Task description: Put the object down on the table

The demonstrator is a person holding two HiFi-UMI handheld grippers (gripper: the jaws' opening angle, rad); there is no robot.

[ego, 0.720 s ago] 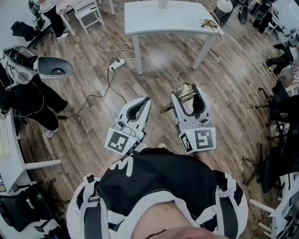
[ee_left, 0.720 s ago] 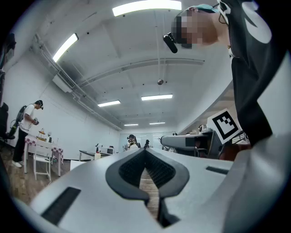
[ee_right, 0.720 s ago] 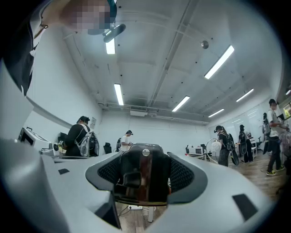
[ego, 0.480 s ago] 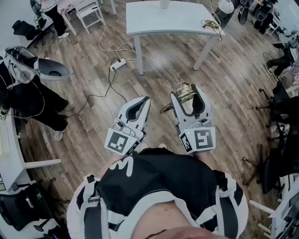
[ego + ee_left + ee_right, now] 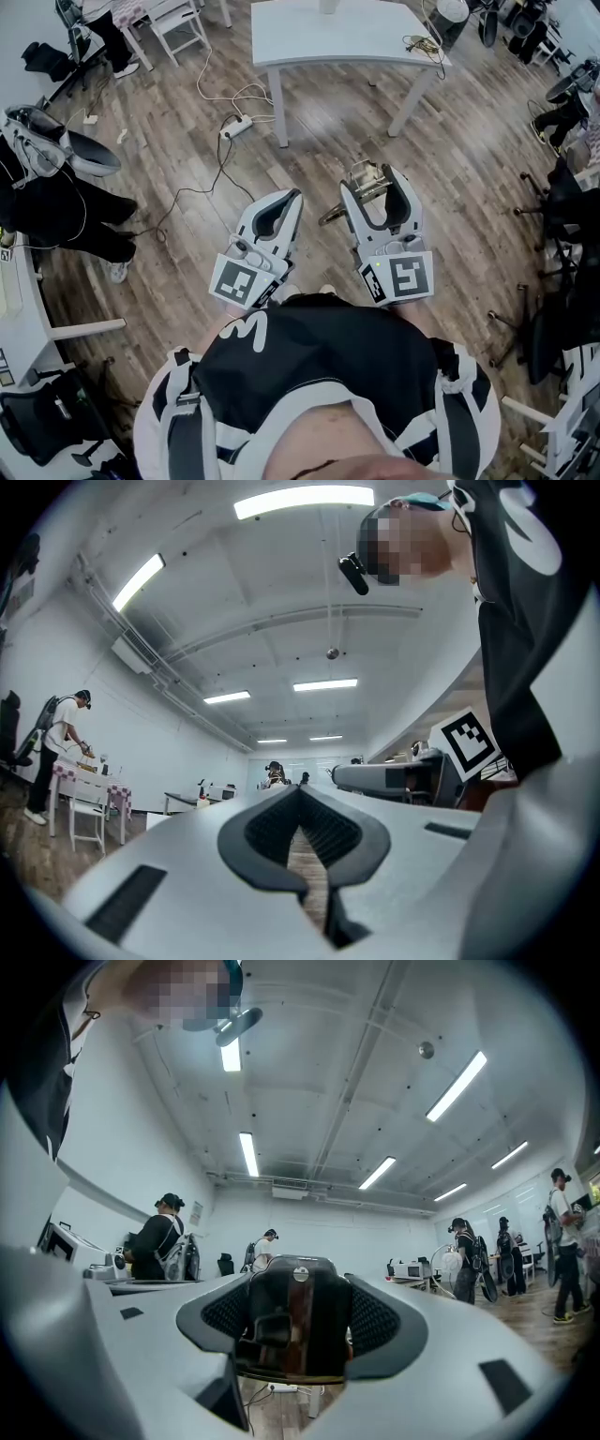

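Jaws of your right gripper (image 5: 376,183) clamp wide on the object (image 5: 300,1326), dark and brassy, mostly hidden between them. Your left gripper (image 5: 292,199) is closed, empty. The white bench (image 5: 309,42) stands well apart at twelve o'clock.

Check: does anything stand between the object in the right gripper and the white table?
Nothing visible does. Only bare floor lies between the object in the right gripper and the table; the power strip and its cables lie flat, left of that path.
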